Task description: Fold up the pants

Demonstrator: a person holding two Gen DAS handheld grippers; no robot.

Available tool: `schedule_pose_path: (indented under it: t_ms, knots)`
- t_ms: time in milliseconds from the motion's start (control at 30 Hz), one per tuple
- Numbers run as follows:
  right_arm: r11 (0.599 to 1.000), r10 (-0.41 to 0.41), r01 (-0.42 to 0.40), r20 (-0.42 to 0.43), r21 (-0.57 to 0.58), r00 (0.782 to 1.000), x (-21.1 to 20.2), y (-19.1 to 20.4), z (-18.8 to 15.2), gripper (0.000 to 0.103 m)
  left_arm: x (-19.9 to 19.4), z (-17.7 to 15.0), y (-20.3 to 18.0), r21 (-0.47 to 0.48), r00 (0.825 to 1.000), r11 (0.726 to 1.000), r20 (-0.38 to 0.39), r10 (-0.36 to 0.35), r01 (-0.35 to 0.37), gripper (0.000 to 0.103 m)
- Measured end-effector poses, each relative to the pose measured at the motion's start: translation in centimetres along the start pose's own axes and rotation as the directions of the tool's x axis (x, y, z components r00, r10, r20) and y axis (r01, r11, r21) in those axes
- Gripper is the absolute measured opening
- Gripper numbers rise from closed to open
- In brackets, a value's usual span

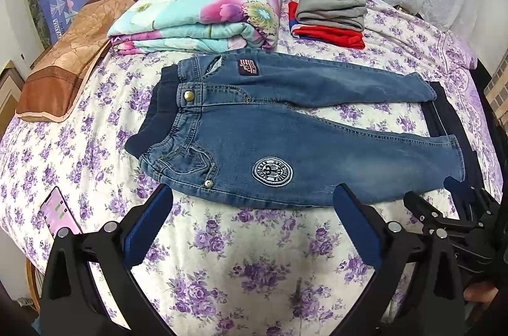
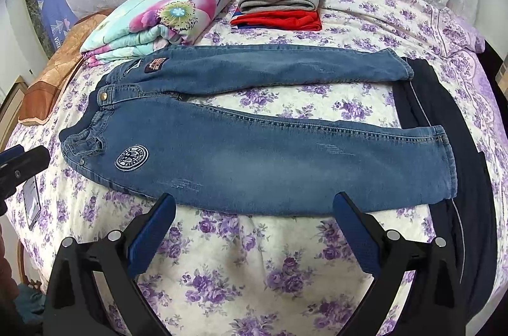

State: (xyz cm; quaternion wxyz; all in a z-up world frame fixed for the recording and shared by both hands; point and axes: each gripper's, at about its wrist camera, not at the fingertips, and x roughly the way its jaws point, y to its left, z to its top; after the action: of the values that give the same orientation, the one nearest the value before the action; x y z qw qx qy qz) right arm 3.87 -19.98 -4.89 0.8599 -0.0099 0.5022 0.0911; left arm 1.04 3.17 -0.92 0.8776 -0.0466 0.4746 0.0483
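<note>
Across the middle of both frames the jeans (image 1: 285,126) are spread flat on the flowered bedsheet (image 1: 222,256), legs splayed. Left gripper (image 1: 252,228) and right gripper (image 2: 254,229) are held apart, empty, below the lower leg's edge. That hem and waist should be pinched together and carried onto the upper leg evenly.

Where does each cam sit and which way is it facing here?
Left wrist: on the left gripper, low at the near bed edge, facing the jeans waistband end; its open fingers show, plus the right gripper at far right.
Right wrist: on the right gripper, aimed at the jeans' near leg; open fingers show, left gripper at left edge.
Shared: jeans, floral quilt, grey garment on red one, phone.
</note>
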Motion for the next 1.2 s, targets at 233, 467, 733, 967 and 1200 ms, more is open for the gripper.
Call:
schedule_pose_path:
  t_ms: [233, 467, 733, 967, 1200]
  knots:
    - [1.000, 0.001, 0.000, 0.039, -0.023, 0.999, -0.8, 0.7, -0.1, 0.100, -0.5, -0.3, -0.1, 0.007, 1.000, 1.000, 0.016, 0.007, -0.007, 0.099]
    - [0.999, 0.019, -0.017, 0.055, -0.035, 0.998, -1.3, 1.0, -0.3, 0.100, -0.8, -0.4, -0.6, 0.014, 1.000, 1.000, 0.012, -0.001, 0.001, 0.099]
    - [0.999, 0.026, -0.023, 0.063, -0.034, 0.998, -1.6, 1.0, -0.4, 0.100, -0.9, -0.4, -1.0, 0.021, 1.000, 1.000, 0.009, 0.001, -0.001, 0.099]
    - [0.998, 0.037, -0.034, 0.063, -0.044, 0.997, -1.6, 1.2, -0.3, 0.100, -0.7, -0.5, -1.1, 0.020, 1.000, 1.000, 0.003, -0.001, 0.001, 0.099]
    - [0.998, 0.041, -0.038, 0.057, -0.045, 0.998, -1.3, 1.3, -0.2, 0.100, -0.5, -0.5, -1.1, 0.018, 1.000, 1.000, 0.000, 0.002, -0.002, 0.099]
